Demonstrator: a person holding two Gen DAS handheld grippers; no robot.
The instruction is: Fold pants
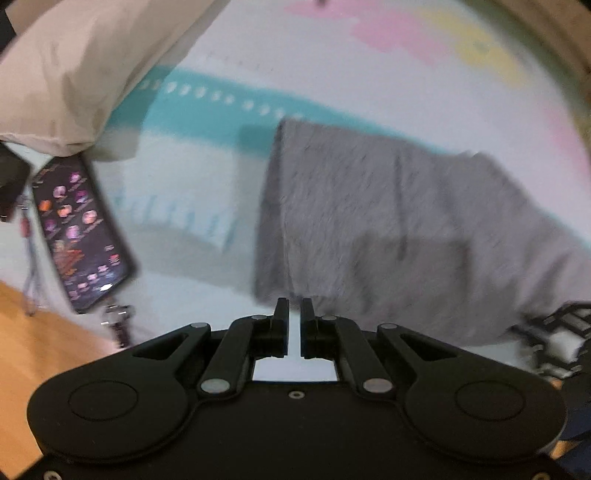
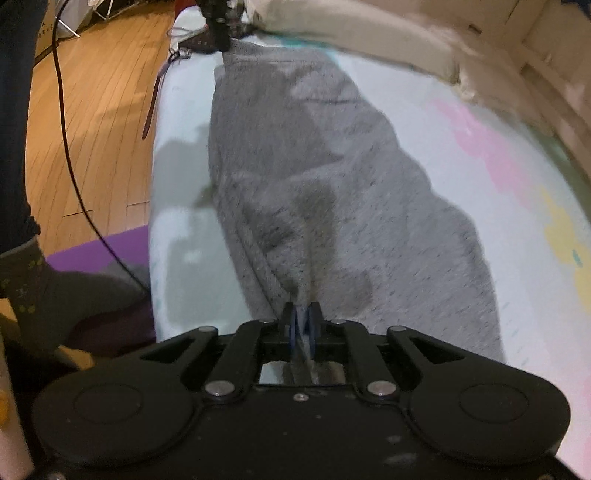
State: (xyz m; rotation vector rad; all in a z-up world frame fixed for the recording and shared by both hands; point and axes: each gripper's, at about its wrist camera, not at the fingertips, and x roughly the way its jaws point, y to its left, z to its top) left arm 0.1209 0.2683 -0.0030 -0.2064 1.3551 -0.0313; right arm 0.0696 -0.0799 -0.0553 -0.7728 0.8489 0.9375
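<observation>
Pinching near hem of heathered grey fleece pants (image 2: 332, 192) in right gripper (image 2: 301, 314), left gripper (image 1: 294, 310) hovering slightly parted, grasping nothing, pale patterned bedsheet (image 1: 369, 70) lying beneath.

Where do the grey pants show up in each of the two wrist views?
Left wrist: the grey pants fill centre-right, just beyond the left gripper.
Right wrist: grey pants run up the centre, pinched in the right gripper.
Shared landmark: the pale pillow.

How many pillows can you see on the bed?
1. The beige pillow lies at the upper left of the left wrist view, beyond the phone and left of the gray pants. Others may be hidden outside the views.
</observation>
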